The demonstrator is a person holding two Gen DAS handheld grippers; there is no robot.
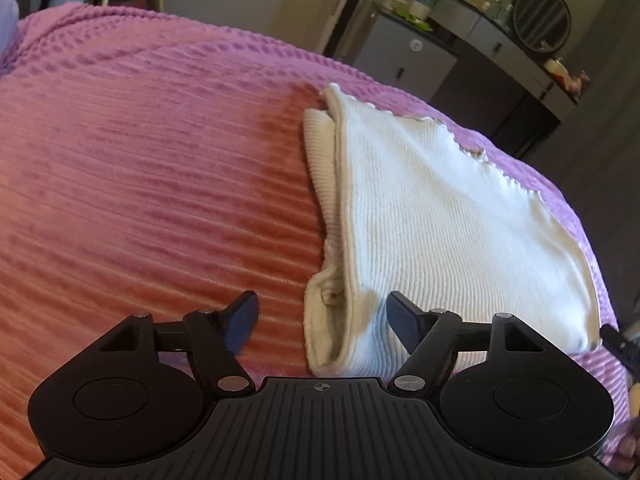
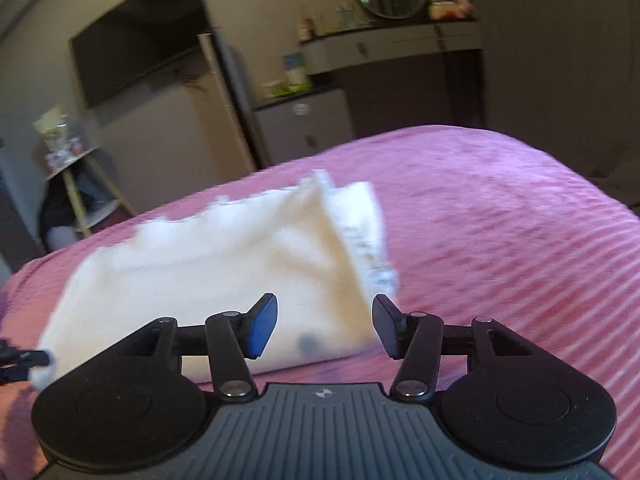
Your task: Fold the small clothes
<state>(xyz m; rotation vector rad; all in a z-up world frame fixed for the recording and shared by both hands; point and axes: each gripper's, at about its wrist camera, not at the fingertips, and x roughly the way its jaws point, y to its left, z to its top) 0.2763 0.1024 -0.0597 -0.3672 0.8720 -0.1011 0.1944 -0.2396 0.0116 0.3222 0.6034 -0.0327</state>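
A white ribbed garment [image 1: 440, 216] lies folded on the pink bedspread [image 1: 140, 184], with a scalloped hem along its far edge. My left gripper [image 1: 322, 326] is open and empty, its jaws on either side of the garment's near left corner, just above it. In the right wrist view the same garment [image 2: 224, 264] lies blurred on the bedspread [image 2: 500, 220], a care label showing at its right edge. My right gripper [image 2: 324, 328] is open and empty over the garment's near right corner. The tip of the other gripper [image 2: 20, 360] shows at the left edge.
The bed's far edge drops off behind the garment. Beyond it stand a small fridge [image 1: 404, 60], a desk with a round mirror [image 1: 540, 20], a wall television [image 2: 140, 36] and a small side table [image 2: 76, 184].
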